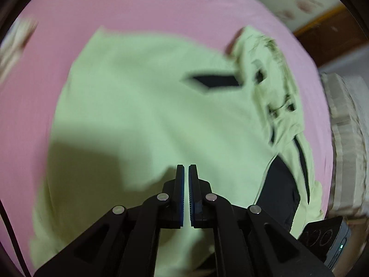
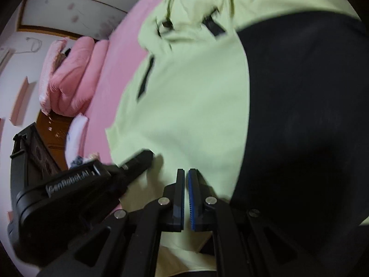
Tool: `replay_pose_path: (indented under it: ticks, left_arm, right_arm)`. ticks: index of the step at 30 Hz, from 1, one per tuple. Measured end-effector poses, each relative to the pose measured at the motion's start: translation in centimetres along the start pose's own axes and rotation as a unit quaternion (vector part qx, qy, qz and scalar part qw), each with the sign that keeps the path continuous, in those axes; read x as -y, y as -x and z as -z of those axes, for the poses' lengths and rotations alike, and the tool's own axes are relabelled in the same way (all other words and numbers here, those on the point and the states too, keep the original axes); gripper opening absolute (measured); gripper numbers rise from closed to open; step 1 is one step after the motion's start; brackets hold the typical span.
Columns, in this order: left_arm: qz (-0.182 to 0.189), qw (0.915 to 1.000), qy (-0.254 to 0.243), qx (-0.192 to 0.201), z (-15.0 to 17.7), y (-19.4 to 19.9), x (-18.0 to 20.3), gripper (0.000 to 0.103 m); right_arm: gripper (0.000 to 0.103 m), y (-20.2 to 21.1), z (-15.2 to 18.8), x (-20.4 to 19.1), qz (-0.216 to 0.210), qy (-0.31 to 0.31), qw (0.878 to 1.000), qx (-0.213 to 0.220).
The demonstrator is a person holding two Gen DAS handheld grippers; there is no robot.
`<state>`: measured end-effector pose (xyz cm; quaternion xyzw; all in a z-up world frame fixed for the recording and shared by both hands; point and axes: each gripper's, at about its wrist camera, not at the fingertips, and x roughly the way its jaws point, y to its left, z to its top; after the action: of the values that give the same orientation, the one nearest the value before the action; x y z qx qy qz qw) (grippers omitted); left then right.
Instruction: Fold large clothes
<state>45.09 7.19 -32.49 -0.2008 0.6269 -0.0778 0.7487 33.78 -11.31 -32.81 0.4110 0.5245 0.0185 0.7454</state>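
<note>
A pale green jacket (image 1: 143,106) with black panels lies spread over the pink bed sheet (image 1: 41,92), taking up most of the middle of the bed, its hood (image 1: 272,73) bunched toward the far right edge in the left wrist view. The left gripper (image 1: 186,168) hangs above the plain green back of the garment with its jaws pressed together and nothing between them. The right gripper (image 2: 186,173) is likewise clenched empty, poised over the seam where the green cloth meets a broad black panel (image 2: 299,115). The jacket's long axis seems to run away from both tools toward the hood, so the near hem lies just below the fingertips. In the right wrist view the left gripper (image 2: 138,159) sits just beside, nearer the jacket's left edge and the bed's edge, so each hand looks placed for its own near corner. Both pictures are blurred; contact with the cloth cannot be told.
</note>
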Motion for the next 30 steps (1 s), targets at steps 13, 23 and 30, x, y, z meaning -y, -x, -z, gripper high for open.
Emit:
replay_pose_path:
  ticks: [13,23,30]
  left_arm:
    - [-0.077,0.9946,0.050,0.048,1.6,2.3,-10.1,0.001]
    - [-0.115,0.9894,0.032,0.082,4.1,6.3,-9.0,0.001]
    - [0.005,0.9994,0.029,0.017,7.4,5.9,-5.1,0.002]
  right_arm:
    - [0.000,10.3,-5.8,10.5,0.198,0.082,0.970,0.113]
    - [0.003,11.9,-4.1,5.8,0.150,0.068,0.978,0.127]
    - [0.003,4.3,1.3,2.2,-0.067,-0.047,0.997,0.005]
